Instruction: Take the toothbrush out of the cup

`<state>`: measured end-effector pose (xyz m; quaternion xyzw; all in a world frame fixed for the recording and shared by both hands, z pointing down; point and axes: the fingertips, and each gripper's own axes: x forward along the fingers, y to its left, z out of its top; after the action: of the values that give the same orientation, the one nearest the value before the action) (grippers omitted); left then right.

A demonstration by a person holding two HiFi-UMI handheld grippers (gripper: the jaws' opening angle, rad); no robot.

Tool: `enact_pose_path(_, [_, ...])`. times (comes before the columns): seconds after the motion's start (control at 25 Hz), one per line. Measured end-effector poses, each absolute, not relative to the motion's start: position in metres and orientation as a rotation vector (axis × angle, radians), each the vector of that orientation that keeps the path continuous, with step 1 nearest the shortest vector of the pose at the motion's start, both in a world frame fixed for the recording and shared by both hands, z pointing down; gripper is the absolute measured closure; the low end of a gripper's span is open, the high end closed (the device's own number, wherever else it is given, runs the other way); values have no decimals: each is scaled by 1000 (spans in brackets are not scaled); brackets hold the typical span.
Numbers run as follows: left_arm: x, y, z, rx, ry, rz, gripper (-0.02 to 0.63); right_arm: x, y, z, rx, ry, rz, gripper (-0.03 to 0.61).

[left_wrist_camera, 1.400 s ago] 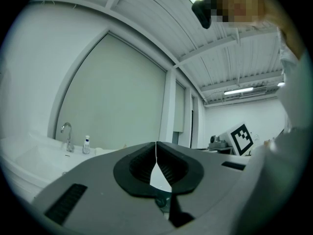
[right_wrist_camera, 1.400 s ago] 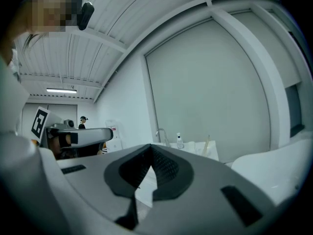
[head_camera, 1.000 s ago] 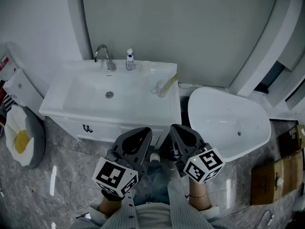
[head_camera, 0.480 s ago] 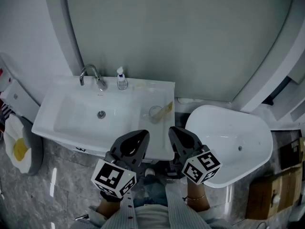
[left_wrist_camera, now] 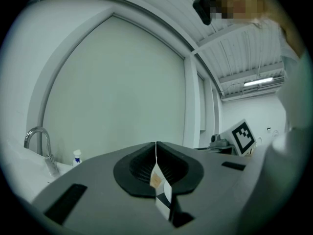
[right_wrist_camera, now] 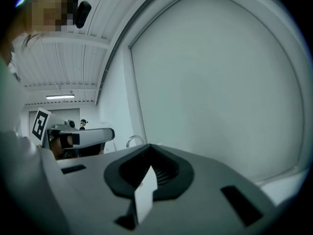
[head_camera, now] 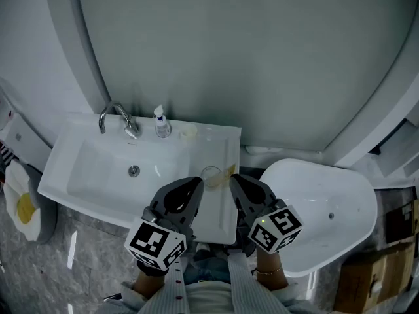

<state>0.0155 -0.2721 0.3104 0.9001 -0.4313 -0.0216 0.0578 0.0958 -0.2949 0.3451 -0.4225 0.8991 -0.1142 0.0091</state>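
Observation:
A clear cup stands on the right ledge of the white sink. In it, a yellowish toothbrush leans to the right. My left gripper is shut and empty, with its tip just in front and left of the cup. My right gripper is also shut and empty, just in front and right of it, close under the toothbrush's end. In the left gripper view the jaws meet in a thin line. In the right gripper view the gripper is closed too. Neither gripper view shows the cup.
A chrome faucet and a small pump bottle stand at the sink's back edge. A white tub lies right of the sink, with a cardboard box beyond it. An egg-shaped cushion lies at far left. A wall rises behind.
The sink has come nearer in the head view and slid down and right. Both grippers, earlier over the floor in front of the cabinet, now reach over the sink's front edge beside the cup.

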Motion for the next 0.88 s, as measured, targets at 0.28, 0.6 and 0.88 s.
enact_pose_path(0.28, [14, -298, 313, 2730, -1293, -57, 592, 94, -320, 347, -1336, 2805, -371, 568])
enact_pose_path(0.6, [12, -319, 309, 2760, -1222, -31, 592, 90, -334, 344, -1391, 2768, -395, 568])
enact_pose_path(0.88, [14, -329, 310, 2775, -1180, -5, 592, 91, -342, 347, -1431, 2737, -433, 568])
